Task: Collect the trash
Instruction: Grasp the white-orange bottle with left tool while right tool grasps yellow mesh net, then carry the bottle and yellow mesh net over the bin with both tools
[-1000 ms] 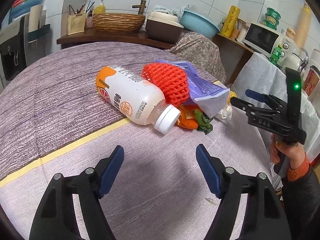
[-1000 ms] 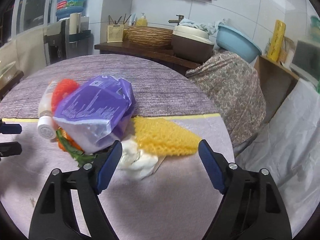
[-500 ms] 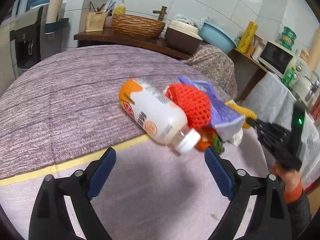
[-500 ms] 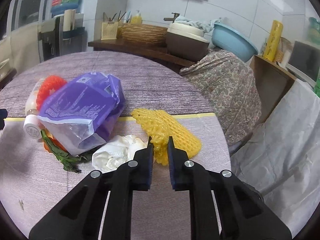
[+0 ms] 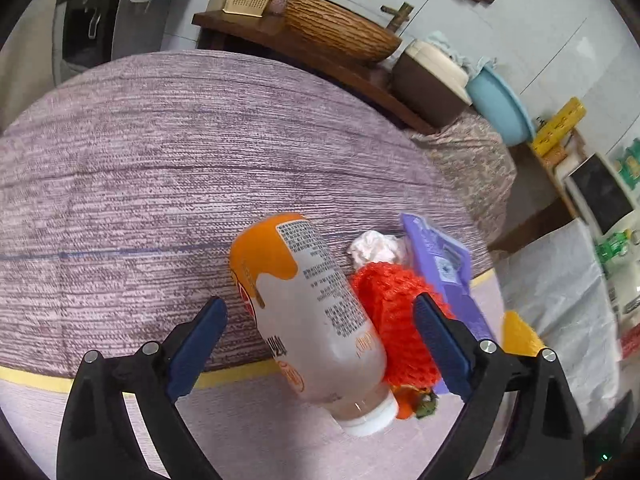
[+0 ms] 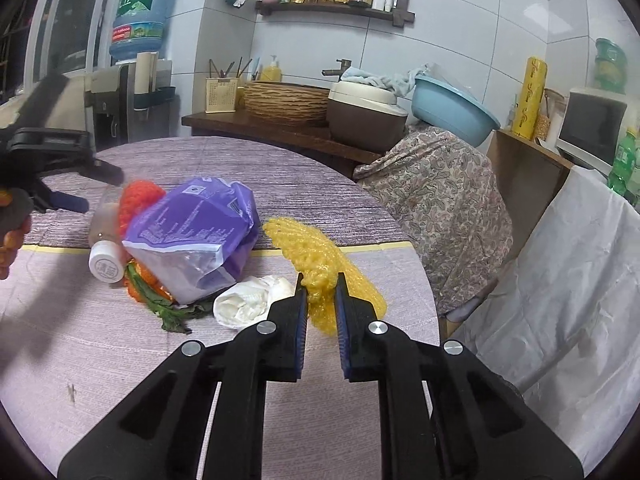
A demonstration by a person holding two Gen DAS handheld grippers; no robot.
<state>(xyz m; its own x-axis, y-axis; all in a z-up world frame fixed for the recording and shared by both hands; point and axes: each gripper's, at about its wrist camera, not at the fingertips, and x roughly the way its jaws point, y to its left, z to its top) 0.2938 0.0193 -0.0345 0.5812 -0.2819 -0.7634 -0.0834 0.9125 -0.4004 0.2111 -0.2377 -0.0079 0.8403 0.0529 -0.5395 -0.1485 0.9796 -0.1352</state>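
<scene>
On the near right part of the round table (image 6: 80, 360), by its edge, the yellow foam net (image 6: 320, 264) lies pinched at its near end between the pads of my right gripper (image 6: 321, 292), whose jaws are closed tight on it. Touching it on the left is a crumpled white tissue (image 6: 248, 300), and beyond that the purple plastic bag (image 6: 192, 232) slumps over orange peel with green leaves (image 6: 160, 300).

Further left, the orange-and-white bottle (image 5: 312, 312) lies on its side, white cap toward me, with the red foam net (image 5: 392, 320) pressed against its right flank. My left gripper (image 5: 320, 336) hovers over the bottle with its jaws spread wide, one pad on each side, neither touching it.

The tablecloth is bare to the far left and in front of me, so there is room there; on the right the table ends close by a white-draped surface (image 6: 560, 280).

The bottle's label carries small print too fine to read. On the water jug (image 6: 140, 16) far left I can make out "nobooo".
</scene>
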